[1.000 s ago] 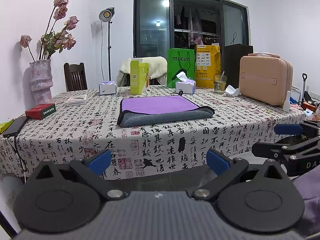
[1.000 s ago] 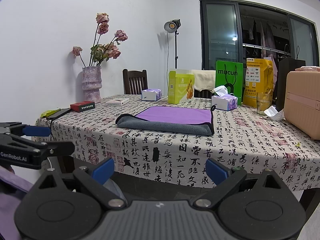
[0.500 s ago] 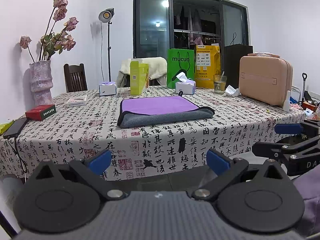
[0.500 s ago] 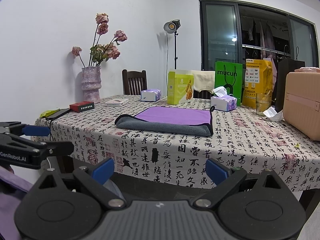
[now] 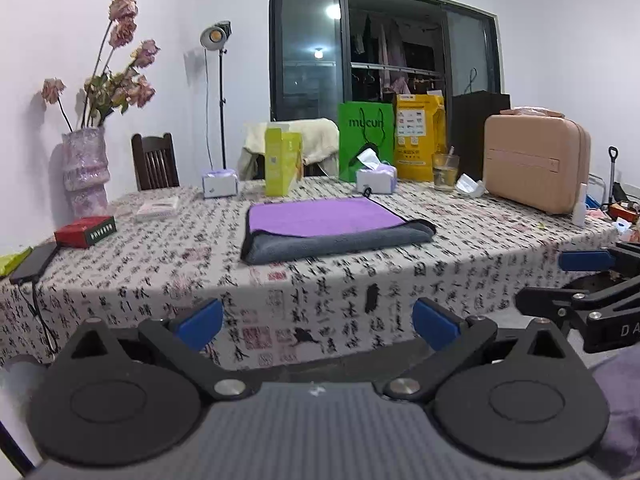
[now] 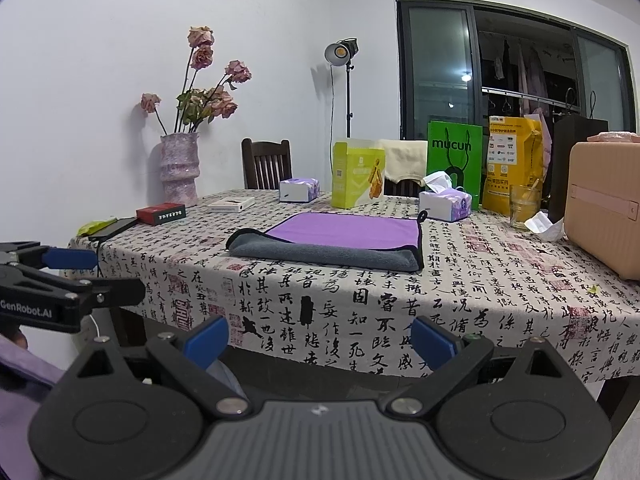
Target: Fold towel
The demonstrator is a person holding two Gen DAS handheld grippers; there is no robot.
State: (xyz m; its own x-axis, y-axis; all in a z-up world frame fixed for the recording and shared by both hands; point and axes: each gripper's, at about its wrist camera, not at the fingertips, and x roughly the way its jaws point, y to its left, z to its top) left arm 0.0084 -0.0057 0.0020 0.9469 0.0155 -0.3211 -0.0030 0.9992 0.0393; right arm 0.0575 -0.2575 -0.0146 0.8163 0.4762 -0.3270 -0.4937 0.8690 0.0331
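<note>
A: Where is the towel (image 5: 334, 232)?

B: Folded on the table (image 5: 160, 264), near the middle of its front edge. The purple face is up and a grey fold runs along the side nearest the cameras. It lies flat, with a black trim and a small loop at its far right corner.

A: And the tools?

B: The left gripper (image 5: 316, 322) hangs in front of the table, below the edge of the tablecloth, fingers spread wide with nothing between the blue pads (image 5: 198, 322). The right gripper (image 6: 318, 334) is the same: low, in front of the table, spread wide and empty. Both are well apart from the towel.

A: Do they see each other?

B: Yes. The right one shows at the right rim of the left view, the left one at the left rim of the right view.

A: What else is on the table?

B: Behind the towel stand a lime-green carton (image 5: 282, 162), two tissue packs (image 6: 446, 202), a green mucun bag (image 5: 366, 140) and a yellow bag (image 5: 418, 138). A glass (image 5: 445, 168) sits beside a pink case (image 5: 536, 168) toward the right edge. Near the left edge are a vase of dried roses (image 5: 84, 168), a red box (image 5: 85, 231) and a phone (image 5: 34, 264) at the front left corner.
</note>
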